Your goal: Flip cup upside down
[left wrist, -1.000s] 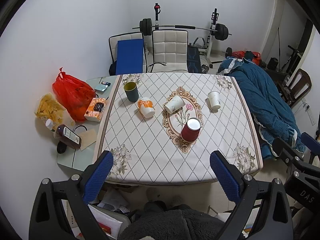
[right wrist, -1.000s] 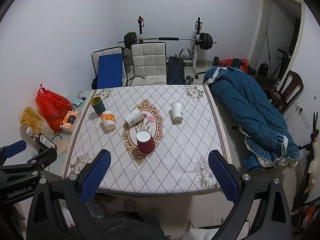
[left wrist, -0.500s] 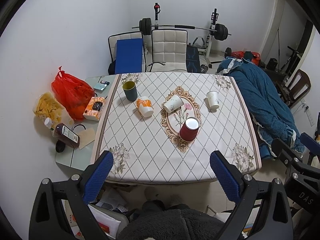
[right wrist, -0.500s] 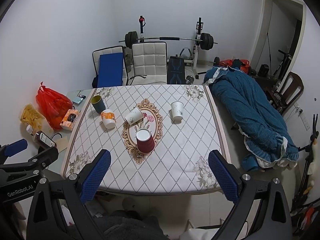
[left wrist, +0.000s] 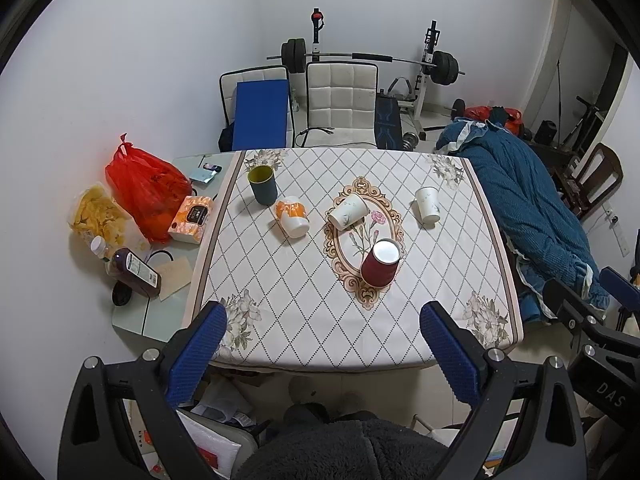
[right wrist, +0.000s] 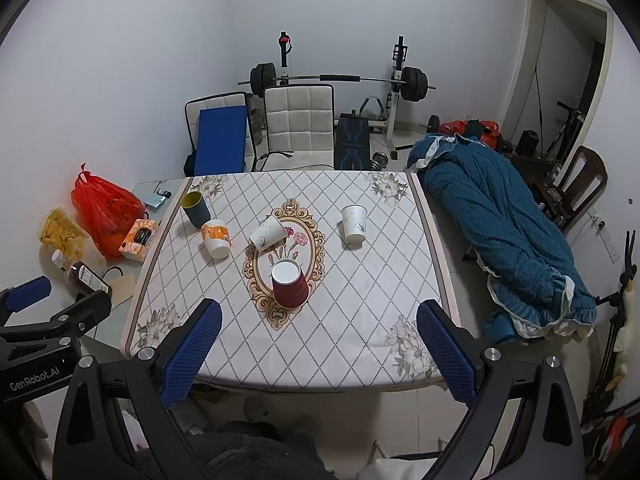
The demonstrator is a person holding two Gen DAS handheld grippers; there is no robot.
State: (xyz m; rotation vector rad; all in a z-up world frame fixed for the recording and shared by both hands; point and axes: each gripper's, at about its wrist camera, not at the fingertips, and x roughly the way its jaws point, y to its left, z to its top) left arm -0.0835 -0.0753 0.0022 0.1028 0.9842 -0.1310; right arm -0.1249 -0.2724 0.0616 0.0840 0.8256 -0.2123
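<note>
Several cups stand on a table with a diamond-patterned cloth (left wrist: 304, 304). A dark red paper cup (left wrist: 380, 264) (right wrist: 289, 285) stands upside down near the middle. A white paper cup (left wrist: 349, 211) (right wrist: 267, 233) lies on its side. Another white paper cup (left wrist: 427, 205) (right wrist: 353, 224) stands upside down at the right. An orange and white cup (left wrist: 292, 217) (right wrist: 216, 239) and an upright dark cup with a yellow inside (left wrist: 262, 185) (right wrist: 195, 205) are at the left. My left gripper (left wrist: 322, 344) and right gripper (right wrist: 318, 342) are open and empty, held high above the near table edge.
A red plastic bag (left wrist: 146, 190), a tissue box (left wrist: 191, 219), a snack bag (left wrist: 100, 216) and a bottle (left wrist: 134, 272) lie on a side table at the left. Two chairs (left wrist: 340, 108) stand behind the table. A blue quilt (left wrist: 532, 216) lies at the right.
Both grippers have drawn slightly back and up from the table, so the table looks a little smaller. The cups have not moved.
</note>
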